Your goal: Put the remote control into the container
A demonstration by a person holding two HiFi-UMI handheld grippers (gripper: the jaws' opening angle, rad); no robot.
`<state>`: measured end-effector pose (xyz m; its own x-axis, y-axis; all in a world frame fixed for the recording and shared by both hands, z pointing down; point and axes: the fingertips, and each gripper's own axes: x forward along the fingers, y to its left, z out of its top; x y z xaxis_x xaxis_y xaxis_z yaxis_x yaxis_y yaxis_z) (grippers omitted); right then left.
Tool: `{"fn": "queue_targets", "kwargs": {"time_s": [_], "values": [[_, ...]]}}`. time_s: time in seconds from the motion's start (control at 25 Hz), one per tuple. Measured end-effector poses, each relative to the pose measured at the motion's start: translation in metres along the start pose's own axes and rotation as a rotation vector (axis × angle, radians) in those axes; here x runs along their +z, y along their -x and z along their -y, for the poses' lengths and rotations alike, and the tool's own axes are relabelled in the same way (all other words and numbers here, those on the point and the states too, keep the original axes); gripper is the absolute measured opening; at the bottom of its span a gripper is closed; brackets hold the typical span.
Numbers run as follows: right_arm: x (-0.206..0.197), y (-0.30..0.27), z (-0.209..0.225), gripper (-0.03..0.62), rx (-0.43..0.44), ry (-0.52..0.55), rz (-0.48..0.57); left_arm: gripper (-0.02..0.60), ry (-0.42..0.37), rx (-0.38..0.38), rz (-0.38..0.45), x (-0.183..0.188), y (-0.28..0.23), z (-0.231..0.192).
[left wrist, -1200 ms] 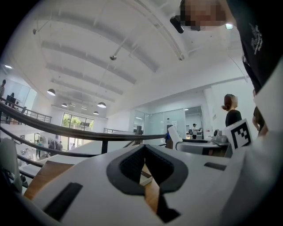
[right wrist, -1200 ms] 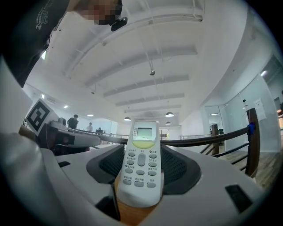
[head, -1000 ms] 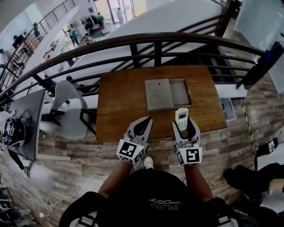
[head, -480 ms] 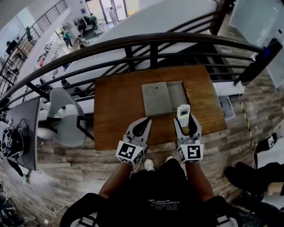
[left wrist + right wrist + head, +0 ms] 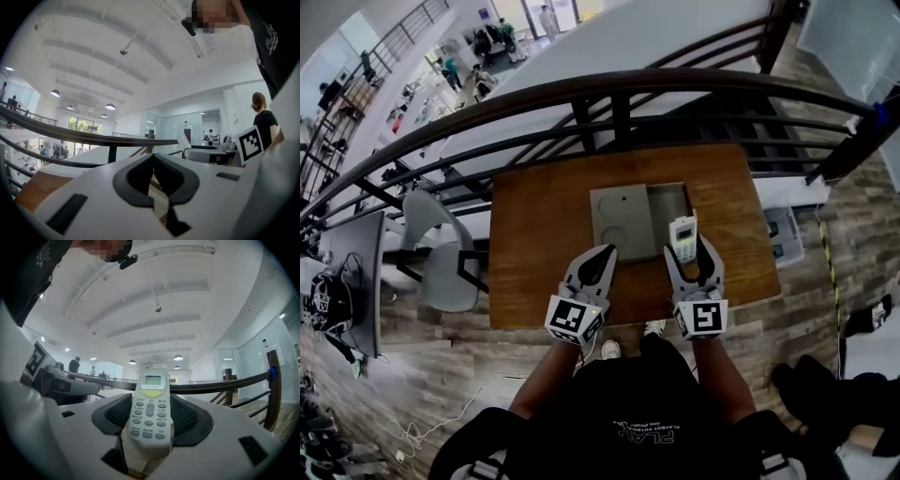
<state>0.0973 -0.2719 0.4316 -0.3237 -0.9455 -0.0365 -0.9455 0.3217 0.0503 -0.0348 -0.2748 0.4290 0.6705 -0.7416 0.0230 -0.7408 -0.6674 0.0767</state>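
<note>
Head view: two tools over one worktop (image 5: 534, 244); right tool (image 5: 686, 246) grips one remote control (image 5: 682, 236), one container (image 5: 623, 220) just ahead of it; left tool (image 5: 605, 251) sits beside it.
Left gripper view: left tool (image 5: 153, 157) jaws together, empty.
Right gripper view: right tool (image 5: 151, 398) jaws clamp the remote control (image 5: 150, 413).

Mezzanine setting: a brown wooden table (image 5: 534, 234) stands on wood-plank floor (image 5: 431, 347) against a dark curved metal railing (image 5: 581, 89). Beyond the railing is a bright lower level (image 5: 478, 47) with several small, blurred people. At the head view's left are a grey chair (image 5: 441, 258) and a dark grey desk (image 5: 361, 253) with a black rounded object (image 5: 323, 298) at its near end, and a thin pale cable (image 5: 412, 431) lies on the planks. Overhead is a white ribbed ceiling (image 5: 154, 296) with round lamps (image 5: 55, 93); glass partitions (image 5: 201, 126) and daylit windows (image 5: 84, 125) line the far walls.
</note>
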Motion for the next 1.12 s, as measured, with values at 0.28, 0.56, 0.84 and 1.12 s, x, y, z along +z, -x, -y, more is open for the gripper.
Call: {"fn": "queue_targets", "kwargs": {"time_s": [0.28,0.56,0.84,1.12], "values": [[-0.033,-0.042,0.041,0.267,0.058,-0.043,-0.045,0.006,0.000,0.077,-0.046,-0.016,-0.050,-0.023],[-0.066,-0.079,0.064,0.267,0.108,-0.084,-0.115,0.006,-0.001,0.153,-0.108,-0.040,-0.084,-0.041],[-0.107,-0.106,0.070,0.267,0.078,-0.078,-0.246,0.006,0.048,0.168,-0.158,-0.067,-0.097,-0.057],[-0.152,-0.126,0.072,0.267,0.021,-0.061,-0.378,0.006,0.075,0.144,-0.186,-0.088,-0.103,-0.085]]}}
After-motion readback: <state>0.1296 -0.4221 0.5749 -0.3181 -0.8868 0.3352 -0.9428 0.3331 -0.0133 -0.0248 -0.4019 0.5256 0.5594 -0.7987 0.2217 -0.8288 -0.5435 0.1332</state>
